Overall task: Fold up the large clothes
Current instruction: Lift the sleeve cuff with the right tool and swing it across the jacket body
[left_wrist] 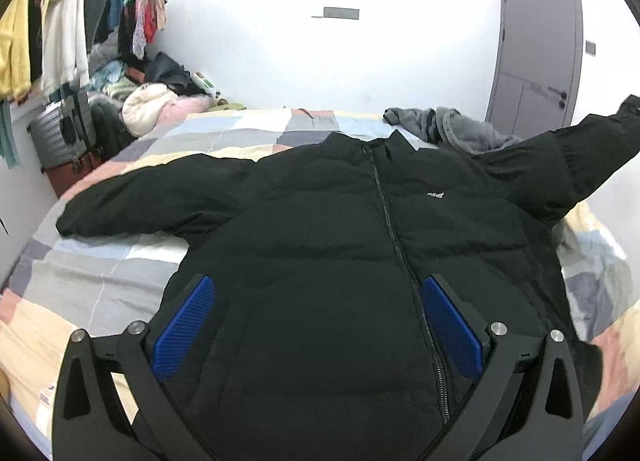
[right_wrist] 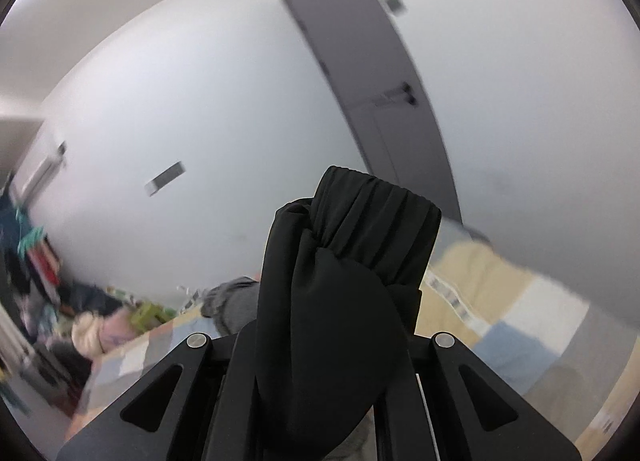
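Black puffer jacket (left_wrist: 320,245) fabric is clamped in the right tool (right_wrist: 332,341): in the right wrist view a sleeve cuff (right_wrist: 372,221) is seen bunched between the closed jaws at the lower centre of the frame, its gathered end standing up above them. Behind the cuff, a blurred grey door (right_wrist: 360,73) is seen tilted across the upper right, and the bed (right_wrist: 500,321) at the lower right.

In the left wrist view, the left tool (left_wrist: 320,325) is held wide, its blue pads (left_wrist: 184,329) set at either side of the lower frame, with nothing pressed between them. The jacket body is seen spread front-up beyond and between the pads, filling the centre of the frame, with its zipper (left_wrist: 396,245) closed. One sleeve is laid flat on the patchwork bedcover (left_wrist: 100,269) toward the left; the other sleeve (left_wrist: 568,153) is raised off the bed toward the upper right edge. A grey garment (left_wrist: 452,125) is seen on the bed behind the collar, and hanging clothes (left_wrist: 60,21) fill the upper left.
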`<state>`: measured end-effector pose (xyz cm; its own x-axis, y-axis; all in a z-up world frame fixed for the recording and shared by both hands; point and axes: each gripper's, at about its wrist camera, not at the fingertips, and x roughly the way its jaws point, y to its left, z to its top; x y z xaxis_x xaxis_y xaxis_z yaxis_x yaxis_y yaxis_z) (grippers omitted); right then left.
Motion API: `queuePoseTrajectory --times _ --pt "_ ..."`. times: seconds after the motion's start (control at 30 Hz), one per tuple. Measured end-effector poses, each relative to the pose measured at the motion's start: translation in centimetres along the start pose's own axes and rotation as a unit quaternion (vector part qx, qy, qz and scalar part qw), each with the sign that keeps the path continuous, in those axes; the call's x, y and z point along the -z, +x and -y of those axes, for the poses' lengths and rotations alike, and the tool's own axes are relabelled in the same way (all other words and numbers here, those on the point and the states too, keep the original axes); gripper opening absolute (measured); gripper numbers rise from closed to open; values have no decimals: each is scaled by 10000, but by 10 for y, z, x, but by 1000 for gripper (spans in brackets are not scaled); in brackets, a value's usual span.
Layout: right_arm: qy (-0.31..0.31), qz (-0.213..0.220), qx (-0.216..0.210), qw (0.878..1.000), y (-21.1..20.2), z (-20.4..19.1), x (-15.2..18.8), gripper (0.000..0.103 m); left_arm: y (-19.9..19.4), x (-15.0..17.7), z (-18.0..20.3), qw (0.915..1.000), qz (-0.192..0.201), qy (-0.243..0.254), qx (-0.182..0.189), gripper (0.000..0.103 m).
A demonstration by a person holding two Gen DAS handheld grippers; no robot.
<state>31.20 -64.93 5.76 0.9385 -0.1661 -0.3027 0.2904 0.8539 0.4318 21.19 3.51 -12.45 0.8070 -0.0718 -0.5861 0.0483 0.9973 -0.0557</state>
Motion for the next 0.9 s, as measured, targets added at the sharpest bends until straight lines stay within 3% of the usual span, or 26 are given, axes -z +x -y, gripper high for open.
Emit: queuePoseTrajectory --times 0.23,0.43,0.67,0.73,0.9 --pt "-717 247 -490 9959 -19 -134 -8 6 1 6 -21 9999 8 -81 78 103" --pt "-1345 227 -992 9857 -20 -241 22 7 -5 7 -42 9998 131 -157 -4 103" --pt "-1845 -100 -1790 9663 2 -356 96 8 -6 8 -61 9994 160 -298 -4 103" --pt "-1996 -228 -1953 9600 7 -389 119 9 -8 8 -70 9986 269 -419 -164 103" --pt "-2452 -779 -2296 9387 36 -455 206 10 2 6 -95 9960 180 -862 -116 103"
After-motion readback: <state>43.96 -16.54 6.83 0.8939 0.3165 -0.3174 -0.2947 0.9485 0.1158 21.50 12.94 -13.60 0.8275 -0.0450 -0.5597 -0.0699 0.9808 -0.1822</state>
